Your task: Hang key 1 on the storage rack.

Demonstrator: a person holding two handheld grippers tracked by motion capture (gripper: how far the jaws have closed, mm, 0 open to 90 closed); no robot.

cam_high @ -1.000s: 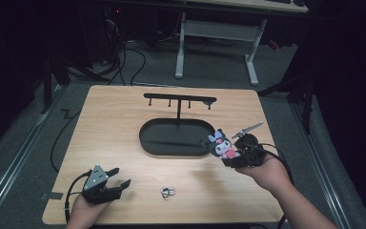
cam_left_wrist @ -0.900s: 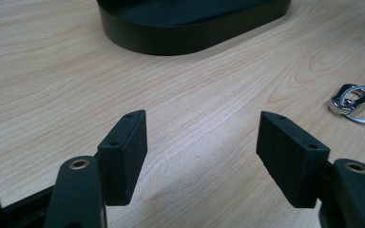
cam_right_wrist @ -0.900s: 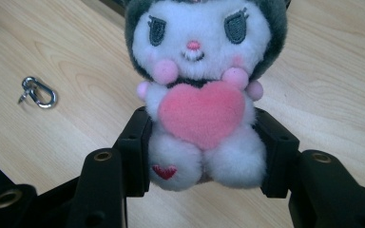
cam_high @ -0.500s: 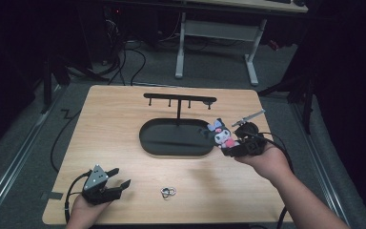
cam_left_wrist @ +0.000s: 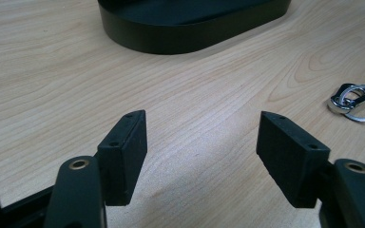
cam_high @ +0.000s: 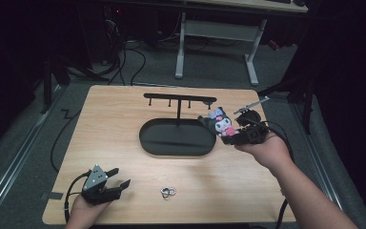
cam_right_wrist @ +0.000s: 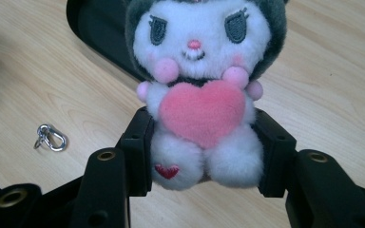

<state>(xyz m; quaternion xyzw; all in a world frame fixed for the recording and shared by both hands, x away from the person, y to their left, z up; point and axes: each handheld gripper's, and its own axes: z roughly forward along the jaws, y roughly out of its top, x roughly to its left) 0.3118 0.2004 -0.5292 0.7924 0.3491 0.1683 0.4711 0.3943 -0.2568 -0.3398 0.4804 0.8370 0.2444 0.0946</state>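
High view: right claw (cam_high: pixel 238 135) clamped on a small plush toy (cam_high: pixel 220 123), held above the wooden surface (cam_high: pixel 105 124) just right of the black oval stand base (cam_high: pixel 176 138), below the hook bar (cam_high: pixel 178 98). Left claw (cam_high: pixel 116 185) rests near the front left edge, jaws apart, nothing between them; a metal key ring (cam_high: pixel 168 192) lies just beside it. Left gripper view: both jaws wide apart over bare wood, key ring (cam_left_wrist: pixel 354 100) off to one side, stand base (cam_left_wrist: pixel 190 23) ahead. Right gripper view: pads press the plush toy (cam_right_wrist: pixel 202 95) at its lower body, fur bulging around them. Judgement: light, soft, compressible; not fragile, not slippery. The body grip seems sound; squeezing the head would likely deform it.
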